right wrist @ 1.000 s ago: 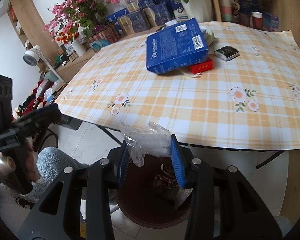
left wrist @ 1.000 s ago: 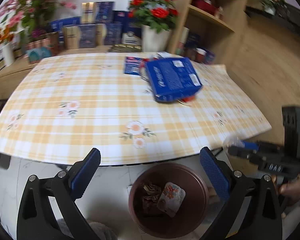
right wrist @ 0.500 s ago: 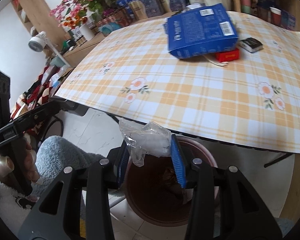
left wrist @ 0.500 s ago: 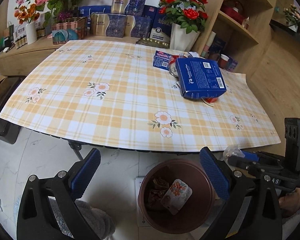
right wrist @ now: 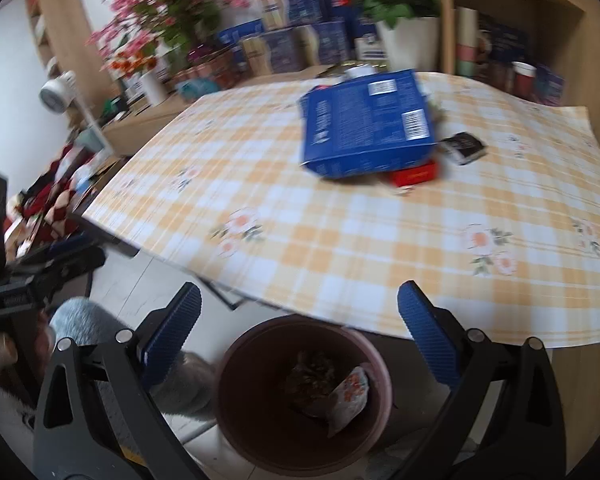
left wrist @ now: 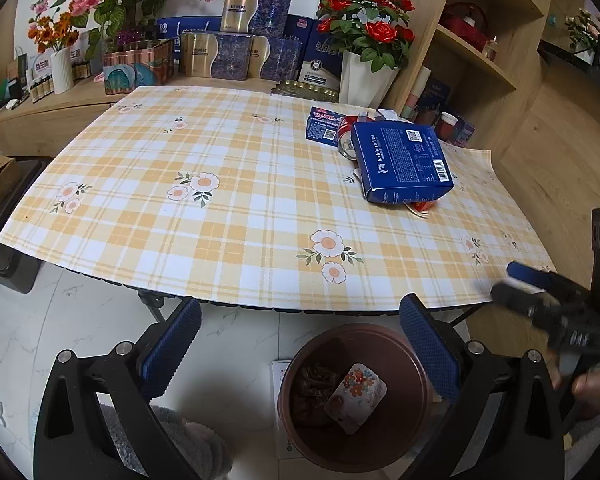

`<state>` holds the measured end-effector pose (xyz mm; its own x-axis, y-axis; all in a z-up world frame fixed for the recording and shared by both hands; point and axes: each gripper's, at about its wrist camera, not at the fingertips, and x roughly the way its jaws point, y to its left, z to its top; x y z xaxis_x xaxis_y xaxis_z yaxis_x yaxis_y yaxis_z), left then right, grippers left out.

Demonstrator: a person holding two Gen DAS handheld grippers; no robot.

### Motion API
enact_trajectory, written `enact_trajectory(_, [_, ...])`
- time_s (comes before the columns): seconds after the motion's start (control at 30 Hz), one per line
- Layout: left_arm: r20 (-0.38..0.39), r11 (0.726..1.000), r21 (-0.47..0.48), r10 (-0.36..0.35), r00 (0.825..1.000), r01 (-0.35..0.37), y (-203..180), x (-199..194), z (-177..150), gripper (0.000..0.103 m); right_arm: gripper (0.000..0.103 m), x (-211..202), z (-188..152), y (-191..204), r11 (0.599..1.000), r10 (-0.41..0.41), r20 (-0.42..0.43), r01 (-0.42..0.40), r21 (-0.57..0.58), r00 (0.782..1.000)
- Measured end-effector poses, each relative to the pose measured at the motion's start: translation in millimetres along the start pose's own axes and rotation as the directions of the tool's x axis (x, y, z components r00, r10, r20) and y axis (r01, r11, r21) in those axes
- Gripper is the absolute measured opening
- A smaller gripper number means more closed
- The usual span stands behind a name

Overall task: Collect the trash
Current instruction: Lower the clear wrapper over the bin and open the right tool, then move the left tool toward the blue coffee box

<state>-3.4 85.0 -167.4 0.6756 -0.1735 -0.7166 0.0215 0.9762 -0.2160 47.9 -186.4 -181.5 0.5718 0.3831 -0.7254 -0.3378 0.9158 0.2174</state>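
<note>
My right gripper (right wrist: 299,322) hangs over the brown bin (right wrist: 236,364) on the floor by the table's near edge. Its jaws are opening wide and nothing is between them. The bin (left wrist: 296,364) holds a floral wrapper (left wrist: 356,396) and brown crumpled scraps. No clear plastic shows in either view. My left gripper (left wrist: 300,336) is open and empty, above the floor just left of the bin. On the table lie a blue coffee box (left wrist: 400,164), a can (left wrist: 346,142), a small blue packet (left wrist: 324,128), a red packet (right wrist: 414,172) and a black pack (right wrist: 462,146).
The checked tablecloth (left wrist: 228,216) overhangs the bin. Flower vases and gift boxes (left wrist: 236,48) line the far side, and wooden shelves (left wrist: 472,48) stand at the right. A grey fluffy sleeve (right wrist: 80,316) and the other gripper (right wrist: 48,268) sit at the left.
The right gripper's jaws have sprung apart and the clear plastic wrap they held is gone from between them. The right view has lifted slightly and blurred.
</note>
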Motion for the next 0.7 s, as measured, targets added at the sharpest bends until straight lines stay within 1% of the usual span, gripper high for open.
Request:
enact_trajectory(0.17, [0.000,1.000,0.013,0.003,1.000,-0.003,-1.0,1.7,-0.7,0.097,0.097,-8.1,7.5,-22.4,0.996,-0.086,0.028,0.085,0.040,0.996])
enact_trajectory(0.5, [0.004,0.999,0.046,0.021,1.000,-0.021,-6.1,6.2,3.5,0.097,0.097,-17.8,9.3,-46.2,0.984,-0.167,0.043,0.164,0.077,0.985])
enact_trajectory(0.7, [-0.011,0.999,0.054,0.002,1.000,-0.002,-11.4,13.7,6.2,0.097,0.097,-19.8,8.0,-57.5,0.974,-0.210,0.055,0.203,0.102,0.976])
